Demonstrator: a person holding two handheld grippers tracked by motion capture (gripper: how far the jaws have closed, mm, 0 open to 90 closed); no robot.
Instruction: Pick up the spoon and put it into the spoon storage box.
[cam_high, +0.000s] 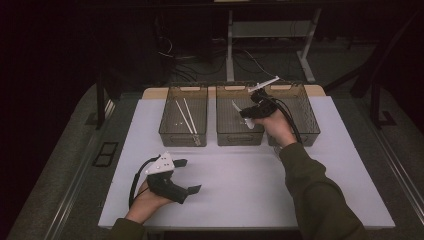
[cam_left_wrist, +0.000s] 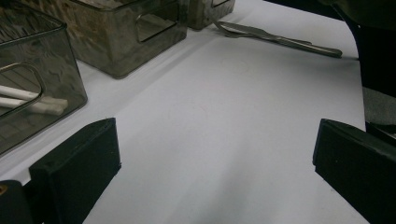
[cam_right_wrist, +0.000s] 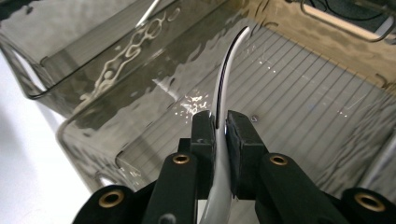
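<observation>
Big white table (cam_high: 240, 190) takes up most of the high view, with three smoky see-through bins lined up along its far edge. The left bin (cam_high: 183, 134) has a couple of white sticks (cam_high: 186, 117) lying in it, look like chopsticks. The middle bin (cam_high: 239, 137) is where things are happening, and the right bin (cam_high: 305, 120) sits just beside it, partly behind the person's right hand (cam_high: 276, 127). That hand, in a dark green sleeve (cam_high: 320, 200), holds the right gripper (cam_right_wrist: 222, 128) over the middle bin, and the jaws are pinched tight on a white plastic spoon (cam_right_wrist: 224, 88). In the right gripper view the spoon sits edge-on between the pads, curving up over the ribbed floor of the bin; in the high view it hangs in the air above the middle bin, not touching it as far as I can tell. The left gripper (cam_high: 187, 176) rests low at the near left of the table, well apart from the bins, jaws spread wide with nothing but bare table between them. From the left gripper view you can also spot a metal fork (cam_left_wrist: 275, 36) lying flat on the table, near the front of a bin.
</observation>
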